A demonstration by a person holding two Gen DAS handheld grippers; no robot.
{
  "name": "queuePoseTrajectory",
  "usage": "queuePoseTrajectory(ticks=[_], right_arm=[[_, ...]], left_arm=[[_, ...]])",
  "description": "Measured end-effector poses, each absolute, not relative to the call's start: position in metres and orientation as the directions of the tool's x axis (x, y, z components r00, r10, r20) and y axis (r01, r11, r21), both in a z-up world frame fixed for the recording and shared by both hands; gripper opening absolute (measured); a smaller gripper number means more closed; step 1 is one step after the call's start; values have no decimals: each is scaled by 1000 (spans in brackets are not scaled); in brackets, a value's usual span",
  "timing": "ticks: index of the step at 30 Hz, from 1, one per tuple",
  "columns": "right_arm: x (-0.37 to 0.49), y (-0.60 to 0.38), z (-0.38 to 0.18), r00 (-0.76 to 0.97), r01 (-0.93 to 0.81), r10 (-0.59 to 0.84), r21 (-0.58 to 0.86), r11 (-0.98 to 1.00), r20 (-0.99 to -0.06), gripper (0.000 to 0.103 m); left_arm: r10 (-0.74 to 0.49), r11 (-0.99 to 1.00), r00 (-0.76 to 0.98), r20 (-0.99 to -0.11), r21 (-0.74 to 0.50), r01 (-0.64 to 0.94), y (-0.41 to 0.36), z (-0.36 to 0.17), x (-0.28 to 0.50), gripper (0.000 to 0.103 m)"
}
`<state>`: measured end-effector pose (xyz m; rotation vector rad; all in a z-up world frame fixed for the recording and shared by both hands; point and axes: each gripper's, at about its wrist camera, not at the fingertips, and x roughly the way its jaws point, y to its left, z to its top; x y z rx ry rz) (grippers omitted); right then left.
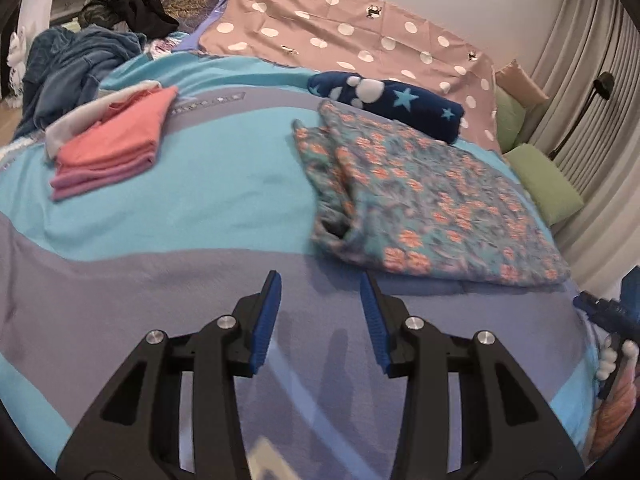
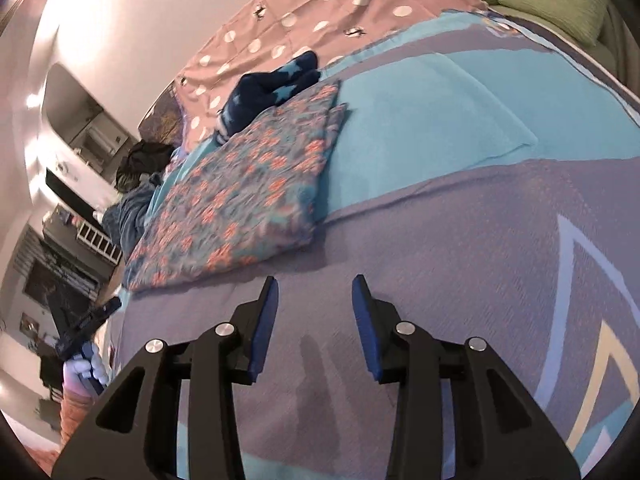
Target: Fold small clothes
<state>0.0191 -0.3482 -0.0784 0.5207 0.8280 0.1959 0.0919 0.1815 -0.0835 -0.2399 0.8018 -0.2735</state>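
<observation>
Bed (image 1: 168,208); floral garment (image 1: 432,200) beyond both parted tools.

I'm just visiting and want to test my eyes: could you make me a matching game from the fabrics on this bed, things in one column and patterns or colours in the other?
Things:
1. Folded stack
2. Flat garment
3. Rolled bundle
4. Far sheet

Looks:
A. Navy with light-blue stars
B. Dusty pink with white dots
C. Coral and pink, plain
D. Teal with orange flowers

Pairs: 1-C, 2-D, 3-A, 4-B
</observation>
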Motion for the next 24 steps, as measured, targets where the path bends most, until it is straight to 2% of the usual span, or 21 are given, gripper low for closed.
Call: queuePoseTrajectory(ticks=[6, 9, 14, 17, 21, 24], right_arm=[[12, -339, -79, 665, 14, 329, 452, 892, -670, 40], [16, -338, -78, 668, -13, 338, 444, 896, -663, 40], [27, -330, -73, 645, -163, 397, 389, 907, -653, 40], [42, -343, -73, 624, -193, 441, 420, 887, -645, 40], [72, -389, -77, 624, -110, 488, 549, 829, -610, 40], [100, -422, -88, 610, -31, 528, 649, 760, -590, 40]], left_arm=[[-408, 910, 642, -649, -349, 225, 146, -73, 85, 40], [-476, 878, 609, -634, -304, 369, 93, -59, 80, 40], [-547, 814, 524, -653, -268, 516, 12, -52, 92, 41], [-576, 774, 464, -673, -267, 573, -34, -57, 96, 41], [-606, 706, 383, -698, -249, 663, -91, -65, 85, 42], [-572, 676, 398, -717, -138, 723, -135, -72, 74, 42]])
